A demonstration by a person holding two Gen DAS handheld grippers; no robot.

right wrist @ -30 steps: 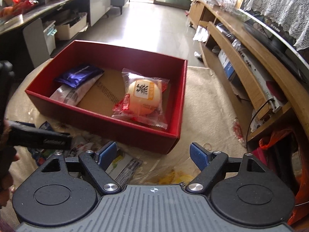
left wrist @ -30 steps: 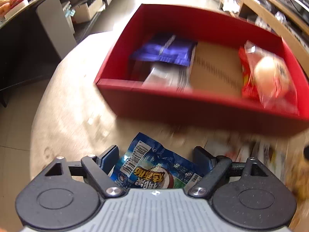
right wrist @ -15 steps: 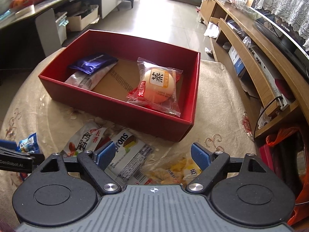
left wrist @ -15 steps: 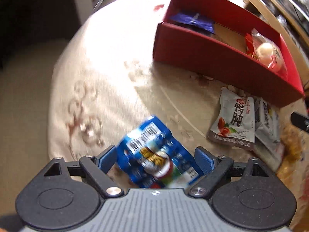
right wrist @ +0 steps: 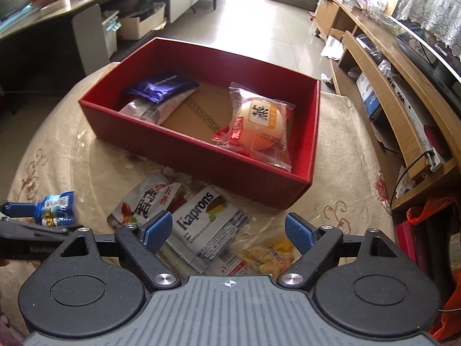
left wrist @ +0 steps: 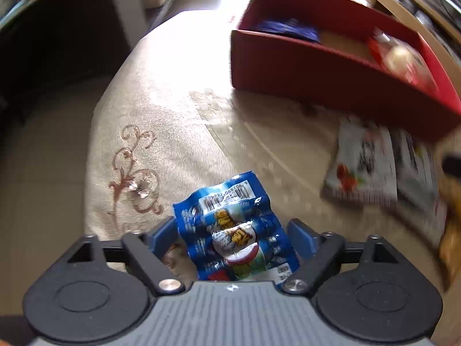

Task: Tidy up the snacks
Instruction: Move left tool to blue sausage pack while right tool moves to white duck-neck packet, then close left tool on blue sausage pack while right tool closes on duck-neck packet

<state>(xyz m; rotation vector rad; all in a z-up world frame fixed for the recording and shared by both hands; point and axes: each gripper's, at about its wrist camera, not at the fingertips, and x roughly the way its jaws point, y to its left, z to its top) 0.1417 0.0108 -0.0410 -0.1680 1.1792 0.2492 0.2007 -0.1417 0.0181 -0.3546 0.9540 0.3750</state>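
Down low in the left wrist view, the left gripper (left wrist: 233,232) points forward over the surface (left wrist: 178,132), angled toward the frame's upper right. Its jaws stand fairly wide, with a blue packet (left wrist: 234,227) between them; the packet's edges reach both blue pads, but whether they press it I cannot tell. The packet's barcode end points away from the camera. At upper right sits a red box (left wrist: 317,69), blurred, with a dark blue pack (left wrist: 288,28) at its left end and a red-and-clear wrapped bun (left wrist: 400,57) at its right end. Near the box's front wall, at right, lie a white pouch (left wrist: 363,167) and a grey-white pack (left wrist: 415,173), side by side and touching.

Next, the right wrist view: the right gripper (right wrist: 229,230) hangs above loose snacks at lower centre, jaws wide apart and holding nothing. Beneath them lie a Kaprons pack (right wrist: 207,225), the white pouch (right wrist: 147,201) to its left and a clear bag of yellow pieces (right wrist: 270,253) to its right. The red box (right wrist: 201,158) fills mid-frame; inside are the dark blue pack (right wrist: 161,85) lying over a clear-white pack (right wrist: 155,109) at left, the bun (right wrist: 259,124) at right, bare cardboard between. At the far left edge the left gripper (right wrist: 37,214) shows with the blue packet (right wrist: 56,209) at its tips.
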